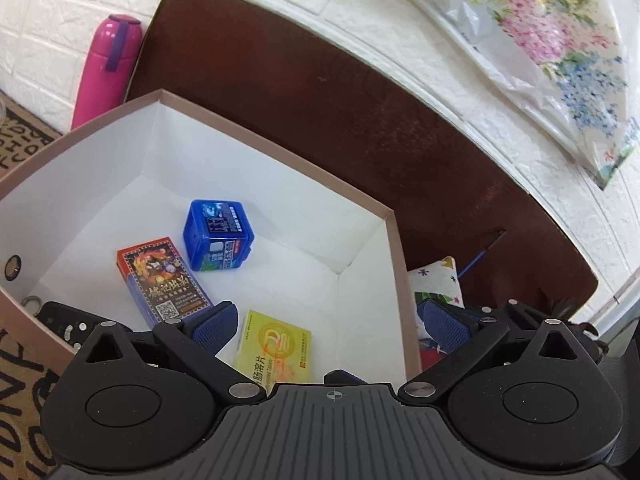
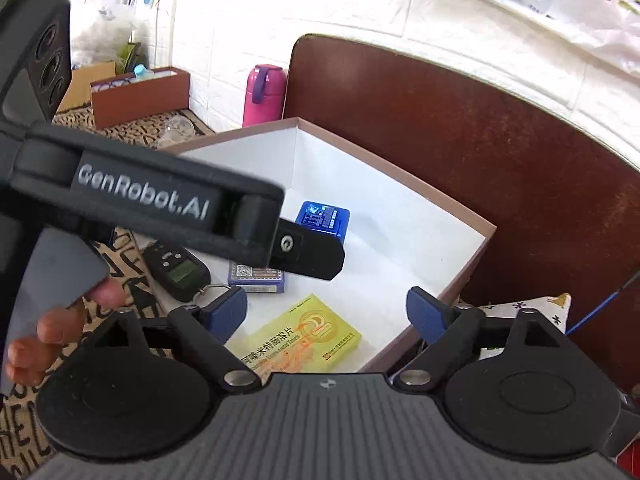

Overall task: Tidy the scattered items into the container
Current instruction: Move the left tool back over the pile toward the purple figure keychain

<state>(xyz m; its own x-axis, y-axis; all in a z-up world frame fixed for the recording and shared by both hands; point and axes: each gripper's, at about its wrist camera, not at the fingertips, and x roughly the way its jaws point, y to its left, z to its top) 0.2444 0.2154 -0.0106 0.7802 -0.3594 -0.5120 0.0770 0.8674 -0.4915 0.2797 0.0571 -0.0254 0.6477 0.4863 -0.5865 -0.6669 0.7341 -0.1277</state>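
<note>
A: Quick status? Both grippers?

B: Left gripper jaws spread wide, nothing betw. them. Right gripper same, wide apart & empty. Both hang over the near end of the box, pointing down into it.

A: What's in the box?

B: White inside, pinkish-brown rim. Blue cube-shaped box toward the far side, card pack w/ orange-and-blue print just left of it, yellow tablet box flat on the floor at the near end, right under both grippers. All three lie apart, none stacked.

A: Anything left out?

B: Black remote-like device w/ small screen and its key ring. From the right wrist view it looks to be outside on the patterned desk cover, hard by the left wall; left view shows it only at the corner, so can't tell for sure. A printed fabric pouch sits just right of the box, outside.

A: Risks?

B: Imo: grippers crowd each other, so a swing toward the black device could knock one against the other. Left gripper's right finger is already beyond the right wall; dropping lower could catch the rim and shove the box. Key ring is thin & flat, prob slips from the pads. Pink flask stands behind the box, could topple if the box gets pushed back.
</note>
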